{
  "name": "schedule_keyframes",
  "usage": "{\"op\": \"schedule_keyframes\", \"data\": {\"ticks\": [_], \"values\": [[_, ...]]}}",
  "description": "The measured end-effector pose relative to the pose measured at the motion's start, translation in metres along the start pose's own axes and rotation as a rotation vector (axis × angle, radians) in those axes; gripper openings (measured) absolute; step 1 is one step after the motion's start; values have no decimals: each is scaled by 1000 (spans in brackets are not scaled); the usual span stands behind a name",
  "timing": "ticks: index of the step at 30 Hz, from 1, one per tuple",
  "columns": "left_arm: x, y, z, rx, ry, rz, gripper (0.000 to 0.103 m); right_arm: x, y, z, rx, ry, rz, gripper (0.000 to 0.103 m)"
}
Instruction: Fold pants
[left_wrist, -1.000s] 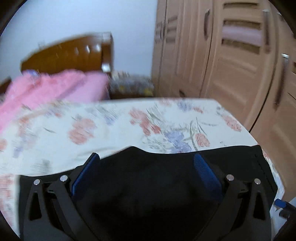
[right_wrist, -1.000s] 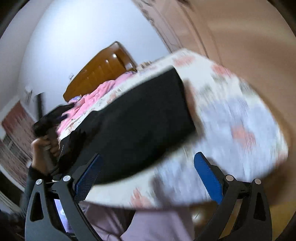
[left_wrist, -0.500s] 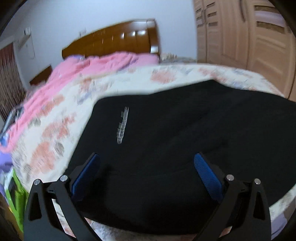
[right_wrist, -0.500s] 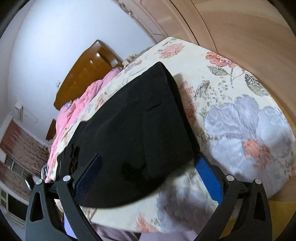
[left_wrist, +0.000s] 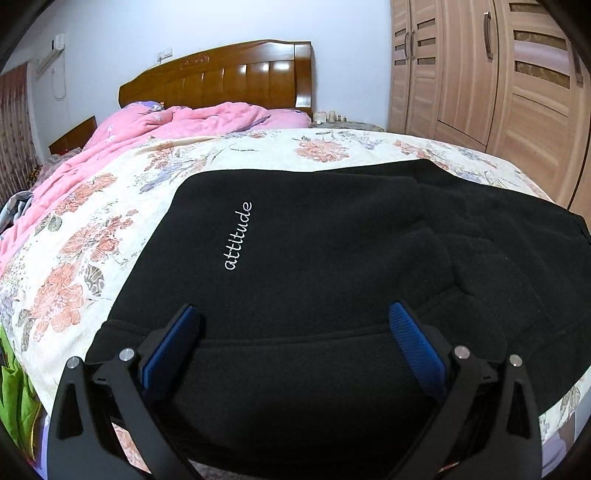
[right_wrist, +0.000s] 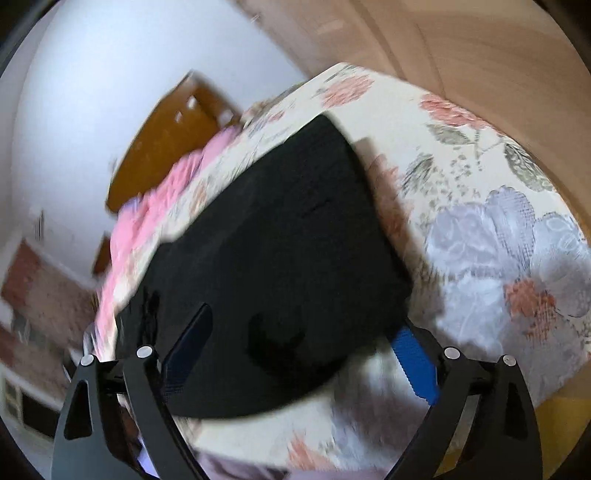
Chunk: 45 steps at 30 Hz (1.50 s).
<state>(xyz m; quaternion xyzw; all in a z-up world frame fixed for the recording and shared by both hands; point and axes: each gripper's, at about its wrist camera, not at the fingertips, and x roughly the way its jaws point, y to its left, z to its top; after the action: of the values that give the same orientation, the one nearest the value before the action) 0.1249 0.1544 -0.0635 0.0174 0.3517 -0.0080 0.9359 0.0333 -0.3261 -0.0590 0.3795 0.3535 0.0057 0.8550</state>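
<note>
— Where are the pants?

— I see the black fleece pants lying flat on the cream floral bedspread, near the foot edge of the bed. White stitched lettering reading "attitude" runs along the fabric on the left side in my left wrist view. From my right wrist view the black fleece pants show a squared-off end pointing toward the far corner of the cream floral bedspread; that picture is blurred.

— And the tongs?

— My left gripper stands wide open, its blue-padded fingers spread over the near hem of the pants, holding nothing; I cannot tell whether the tips touch the cloth. My right gripper is also spread wide, though its jaws have just been closing a little. The pants' near corner lies between them, but the pads do not press on it.

— Anything else around?

— A rumpled pink quilt sits by the glossy brown wooden headboard, and a light wooden wardrobe stands on the right.
</note>
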Motion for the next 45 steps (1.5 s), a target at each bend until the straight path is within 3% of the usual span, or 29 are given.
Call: {"op": "schedule_keyframes", "data": {"ticks": [4,7,10,13,15,18,19,20,22,25,29,32,33,34,35,36,39,43,45], "values": [[0,0,0,0,-3,-7,102,2,3,-7,-40,-1,28,92],[1,1,0,-2,-8,-12,102,0,3,-11,-84,29,42,84],[1,1,-1,-3,-8,-10,102,-1,-4,-6,-33,-17,68,81],[1,1,-1,-3,-8,-11,102,7,11,-12,-145,-41,-15,81],[1,1,-1,-2,-8,-11,102,5,10,-13,-136,-46,-21,80],[1,0,-1,-2,-10,-11,102,4,-3,-6,-71,-51,9,71],[1,0,-1,-3,-10,-11,102,5,-3,-6,-96,-45,-17,56],[1,0,-1,-2,-8,-11,102,5,-5,-8,-100,-48,4,48],[1,0,-1,-11,-3,-9,102,-3,-6,-10,-100,-89,45,38],[-14,-8,4,14,-7,23,97,-13,-2,-7,-78,-130,105,34],[-57,-24,14,72,-124,-12,98,-17,7,-4,-81,-165,125,34],[-41,-33,13,76,-36,-72,99,-13,-1,-5,-35,-167,131,34],[-21,-38,6,104,31,-58,99,-14,-2,-5,-25,-167,136,34],[-13,-37,1,92,29,-53,102,-15,0,-5,-26,-172,138,34],[-9,-24,-2,10,17,-100,102,-18,5,-5,-37,-180,138,34],[-9,-19,-2,-9,24,-120,102,-21,12,-4,-52,-190,141,34],[-16,-21,1,50,36,-51,102,-34,53,-1,-158,-249,144,33],[-47,-1,3,-12,-52,-43,101,-41,147,-8,-404,-306,146,33],[-59,20,3,-66,-89,-3,101,-35,200,-20,-552,-313,144,32]]}}
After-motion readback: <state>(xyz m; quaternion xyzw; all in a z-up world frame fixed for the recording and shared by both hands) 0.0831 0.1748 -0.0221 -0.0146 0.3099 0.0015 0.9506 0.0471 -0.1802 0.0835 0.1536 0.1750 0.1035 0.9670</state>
